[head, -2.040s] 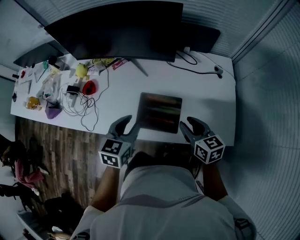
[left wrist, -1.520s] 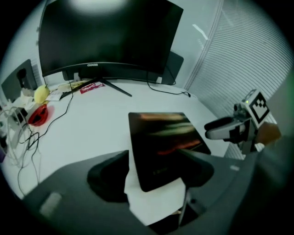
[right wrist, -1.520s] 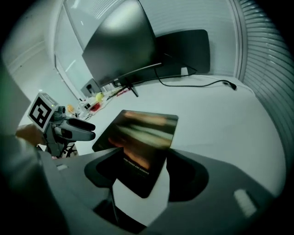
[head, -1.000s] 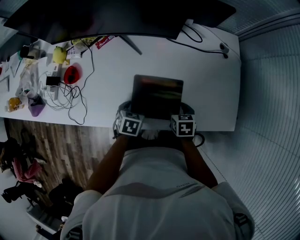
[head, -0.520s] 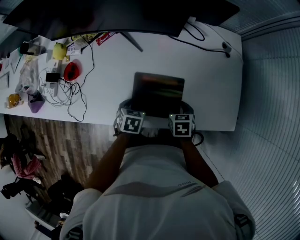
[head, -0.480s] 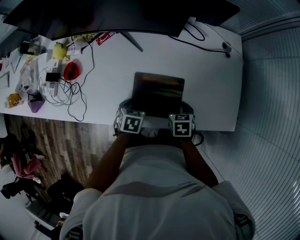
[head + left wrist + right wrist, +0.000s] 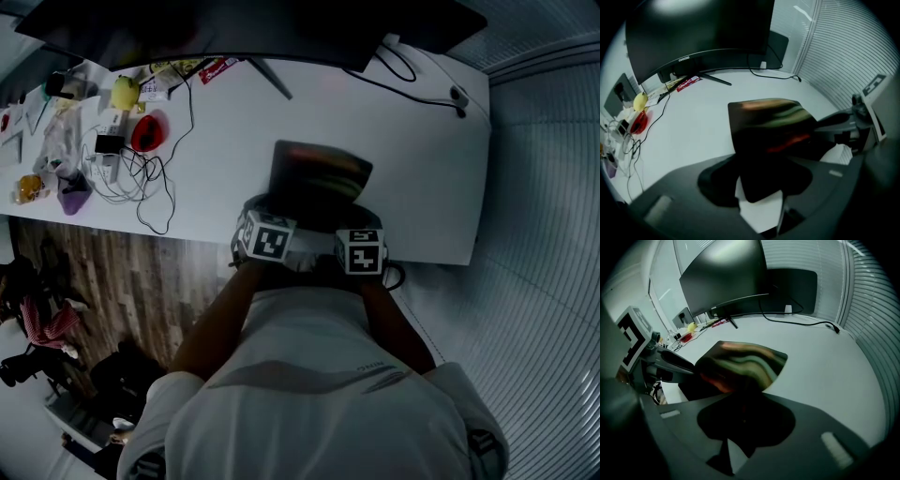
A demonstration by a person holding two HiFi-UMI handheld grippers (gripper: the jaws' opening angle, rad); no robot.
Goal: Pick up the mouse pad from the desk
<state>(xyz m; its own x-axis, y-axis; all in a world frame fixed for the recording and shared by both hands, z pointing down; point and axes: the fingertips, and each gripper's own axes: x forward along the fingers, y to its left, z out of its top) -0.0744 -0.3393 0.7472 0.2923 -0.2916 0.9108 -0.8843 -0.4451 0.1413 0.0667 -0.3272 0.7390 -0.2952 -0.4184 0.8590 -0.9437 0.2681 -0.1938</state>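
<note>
Mouse pad (image 7: 319, 173) edge now off desk (image 7: 412, 141)

Dark rectangular mouse pad (image 7: 319, 173) with wavy green and orange-red stripes, at the front of the white tabletop (image 7: 412, 141), near side lifted and bowed

The person wears a pale short-sleeved shirt (image 7: 309, 412) with a thin dark curved stripe (image 7: 281, 368) across the back and a small dark mark on the right sleeve (image 7: 483, 448). The left tongs (image 7: 761, 197) and right tongs (image 7: 738, 432) have broad, matte, dark-grey jaws, each bearing a small pale rectangular patch (image 7: 658, 210). The left cube (image 7: 268, 240) and right cube (image 7: 362, 251) are white, printed with black square patterns. A dark cable (image 7: 395, 277) loops out beside the right cube.
</note>
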